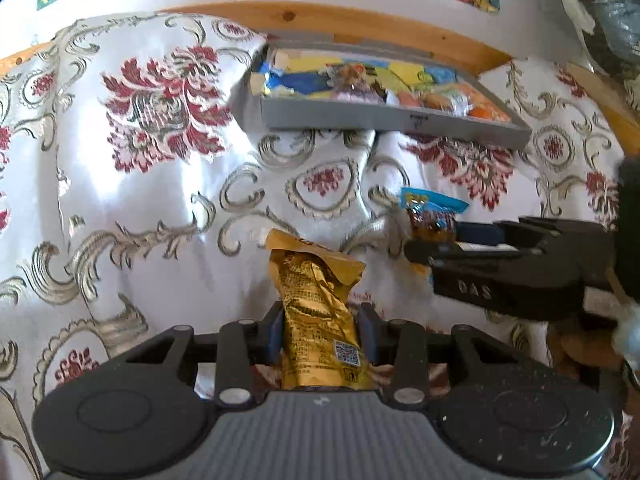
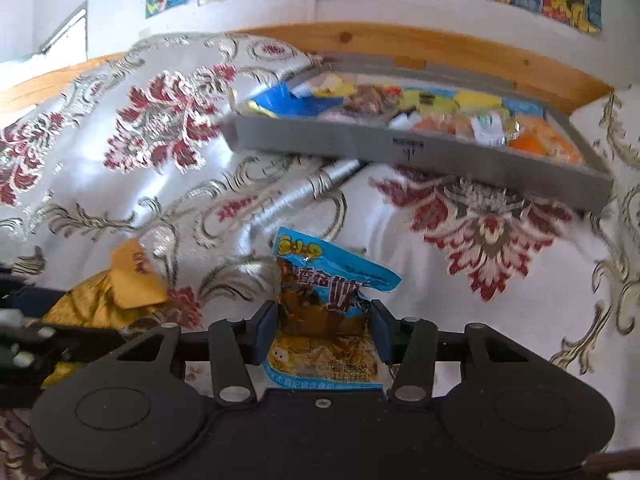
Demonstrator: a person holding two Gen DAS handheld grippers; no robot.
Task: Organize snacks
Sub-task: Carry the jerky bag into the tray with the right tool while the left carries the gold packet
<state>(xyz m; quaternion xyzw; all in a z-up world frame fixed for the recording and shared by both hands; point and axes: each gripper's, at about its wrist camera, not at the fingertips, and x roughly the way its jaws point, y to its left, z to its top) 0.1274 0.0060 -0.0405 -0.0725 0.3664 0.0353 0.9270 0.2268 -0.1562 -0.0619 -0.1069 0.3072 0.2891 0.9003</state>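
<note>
My left gripper [image 1: 320, 328] is shut on a gold snack packet [image 1: 316, 312] that stands up between its blue pads. My right gripper [image 2: 325, 330] is shut on a blue and brown snack packet [image 2: 324, 300]. In the left wrist view the right gripper [image 1: 424, 240] shows at the right with the blue packet [image 1: 430, 208] in it. In the right wrist view the gold packet [image 2: 108, 300] shows at the lower left, close beside the right gripper. A grey tray [image 1: 384, 118] [image 2: 360, 144] filled with several colourful snacks lies farther back on the cloth.
A white cloth with red and grey floral patterns [image 1: 160, 184] [image 2: 480, 248] covers the surface in soft folds. A wooden rail [image 1: 360, 24] [image 2: 440, 48] runs behind the tray, with colourful pictures on the wall above. Dark plastic [image 1: 600, 12] hangs at the top right.
</note>
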